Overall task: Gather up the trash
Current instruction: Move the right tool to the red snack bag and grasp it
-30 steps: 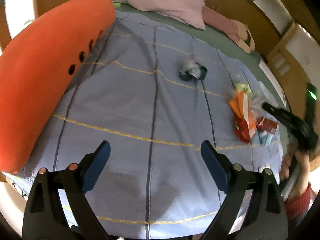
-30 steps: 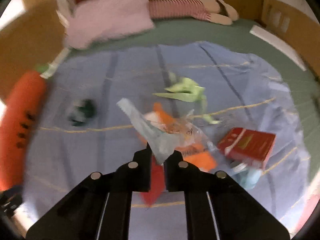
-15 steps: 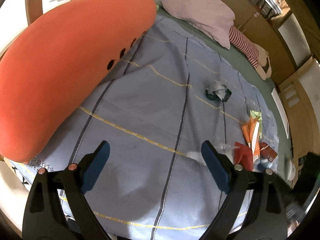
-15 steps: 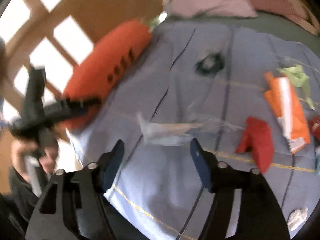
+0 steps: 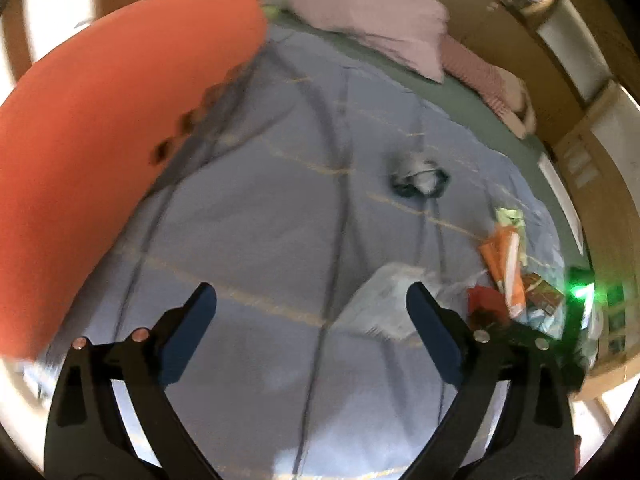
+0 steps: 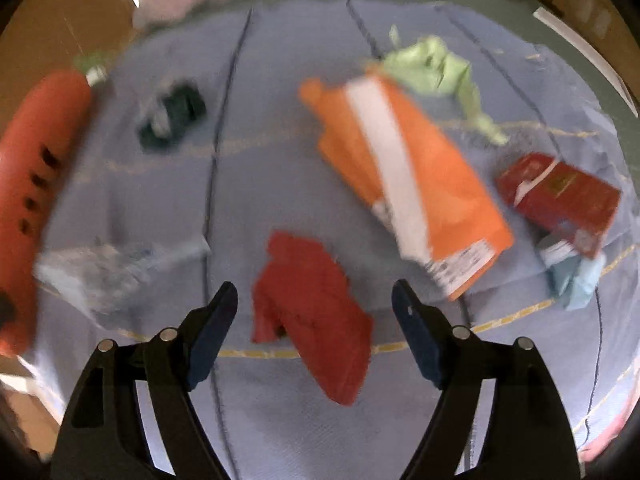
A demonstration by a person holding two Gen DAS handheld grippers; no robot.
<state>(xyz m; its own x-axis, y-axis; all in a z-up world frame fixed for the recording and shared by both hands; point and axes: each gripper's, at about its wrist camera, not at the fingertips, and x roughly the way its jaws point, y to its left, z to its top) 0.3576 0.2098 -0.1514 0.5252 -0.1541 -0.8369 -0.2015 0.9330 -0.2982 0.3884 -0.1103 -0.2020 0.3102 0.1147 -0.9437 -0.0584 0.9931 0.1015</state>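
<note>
Trash lies on a blue bedspread [image 6: 280, 184]. My right gripper [image 6: 314, 312] is open and empty, its jaws on either side of a red wrapper [image 6: 312, 312] just below. An orange-and-white packet [image 6: 404, 184], a green wrapper [image 6: 436, 68], a red box [image 6: 560, 196], a light blue scrap [image 6: 576, 276], a dark crumpled piece [image 6: 172, 116] and a clear plastic bag [image 6: 108, 268] lie around. My left gripper [image 5: 310, 314] is open and empty above the bedspread [image 5: 260, 240], with the clear bag [image 5: 384, 304] by its right finger. The dark piece [image 5: 418, 178] lies farther off.
A large orange carrot-shaped cushion [image 5: 100, 152] fills the left side and also shows in the right wrist view [image 6: 36, 184]. A pink pillow [image 5: 372, 28] and a striped soft toy [image 5: 488, 80] lie at the head of the bed. Wooden walls surround the bed.
My right gripper opened and let go of the clear plastic bag, which now lies on the bedspread at the left. It then swung over the red wrapper. My left gripper turned slightly.
</note>
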